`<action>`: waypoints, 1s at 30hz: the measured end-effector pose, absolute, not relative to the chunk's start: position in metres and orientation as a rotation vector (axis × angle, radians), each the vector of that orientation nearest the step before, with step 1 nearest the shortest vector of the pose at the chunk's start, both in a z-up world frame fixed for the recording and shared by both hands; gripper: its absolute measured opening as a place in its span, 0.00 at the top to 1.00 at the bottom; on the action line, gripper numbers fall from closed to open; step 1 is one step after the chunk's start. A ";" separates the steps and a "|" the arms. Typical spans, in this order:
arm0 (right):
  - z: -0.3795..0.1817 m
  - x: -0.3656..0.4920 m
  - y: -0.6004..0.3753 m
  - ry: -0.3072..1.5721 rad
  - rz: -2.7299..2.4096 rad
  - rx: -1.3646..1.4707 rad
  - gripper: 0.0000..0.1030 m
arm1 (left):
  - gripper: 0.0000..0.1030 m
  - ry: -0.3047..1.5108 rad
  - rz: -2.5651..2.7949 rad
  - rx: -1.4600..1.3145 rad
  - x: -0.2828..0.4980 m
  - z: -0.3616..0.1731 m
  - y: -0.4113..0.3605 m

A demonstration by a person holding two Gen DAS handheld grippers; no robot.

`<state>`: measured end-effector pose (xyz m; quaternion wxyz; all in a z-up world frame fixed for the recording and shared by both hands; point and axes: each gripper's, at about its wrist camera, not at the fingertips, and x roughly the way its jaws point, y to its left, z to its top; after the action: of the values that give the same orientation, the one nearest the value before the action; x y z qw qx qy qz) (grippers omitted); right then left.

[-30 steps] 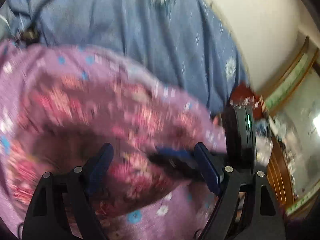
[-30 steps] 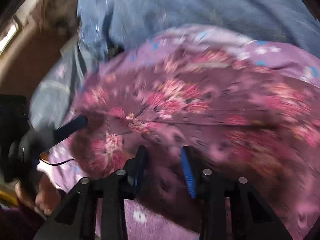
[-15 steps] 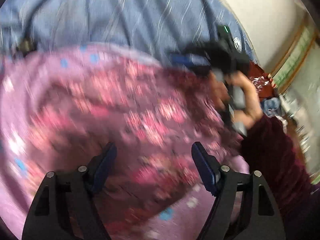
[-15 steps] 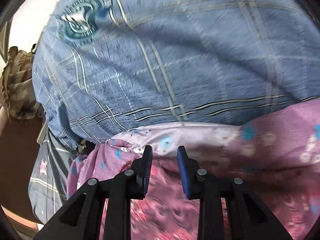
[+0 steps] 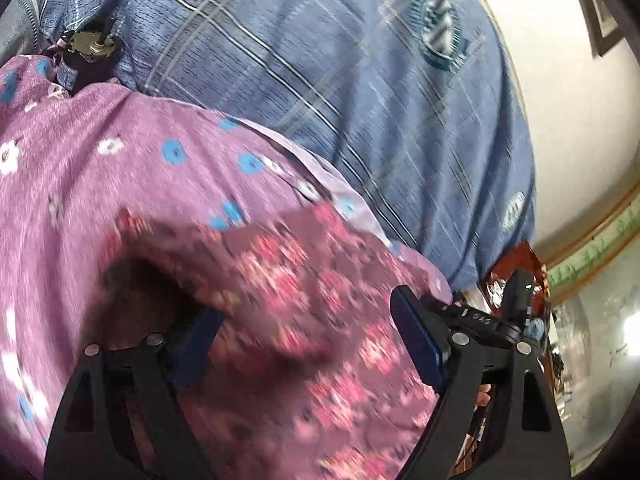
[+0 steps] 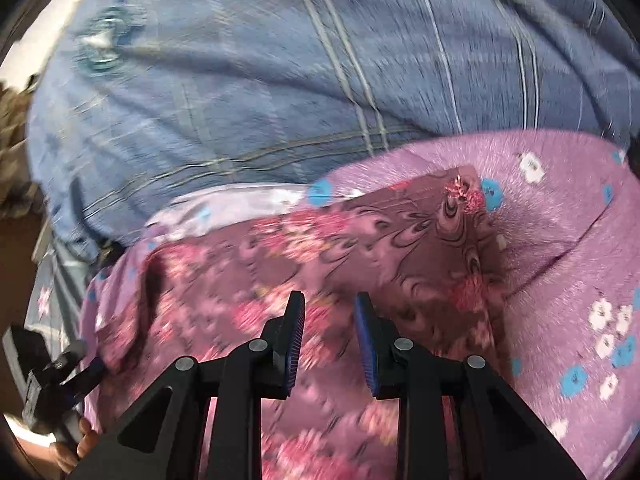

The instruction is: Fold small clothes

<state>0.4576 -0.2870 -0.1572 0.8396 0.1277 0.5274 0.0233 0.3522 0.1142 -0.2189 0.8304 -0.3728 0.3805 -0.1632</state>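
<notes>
Left wrist view: left gripper (image 5: 304, 340) spread wide over the floral cloth (image 5: 312, 288); its jaws have just been opening further; cloth lies under and between the blue pads, the left pad partly tucked beneath a raised fold w/ a dark hollow beside it; can't tell if either pad actually presses on the fabric, looks loose. Floral cloth, maroon w/ pink flowers, sits on top of a purple sheet (image 5: 120, 152) dotted w/ blue and white flowers; that sheet overlaps a blue plaid blanket (image 5: 320, 60) behind it; a small brass-coloured fitting w/ a dark body (image 5: 86, 50) sits at the far-left edge where purple meets blue. Cream wall (image 5: 560, 100) off to the right; right gripper's body peeks in at the right edge, behind the left one's right finger.

Right wrist view: right gripper (image 6: 329, 340) jaws narrow but apart, a clear gap betw. the pads; they have just been closing; nothing pinched, floral cloth blurred below them; cloth's far corner (image 6: 460, 192) lies flat on the purple sheet, sharp enough to show swirly dark lines; plaid blanket fills the upper part. Lower-left corner: left gripper's body w/ the person's hand (image 6: 76, 444) wrapped around the handle, fingertips showing; much blur in both views.
</notes>
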 end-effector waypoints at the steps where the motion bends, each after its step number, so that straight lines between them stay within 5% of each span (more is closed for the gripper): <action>1: -0.163 0.465 -0.287 1.107 0.019 0.273 0.73 | 0.18 0.807 -0.311 -0.793 0.359 -0.224 0.120; 12: -0.136 0.448 -0.173 1.044 0.352 0.177 0.73 | 0.18 0.600 -0.050 -0.940 0.323 -0.187 0.220; 21: -0.204 0.473 -0.022 1.229 0.462 0.026 0.72 | 0.18 0.797 -0.155 -0.674 0.319 -0.189 0.185; 27: -0.173 0.500 -0.051 1.077 0.400 0.302 0.72 | 0.18 0.886 -0.169 -0.597 0.326 -0.202 0.175; 30: -0.148 0.483 -0.084 1.055 0.361 0.214 0.71 | 0.18 0.884 -0.177 -0.581 0.324 -0.196 0.166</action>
<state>0.4828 -0.0844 -0.1483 0.8431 0.1012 0.4997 0.1710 0.3241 0.1659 -0.1965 0.8597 -0.2769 0.4209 -0.0844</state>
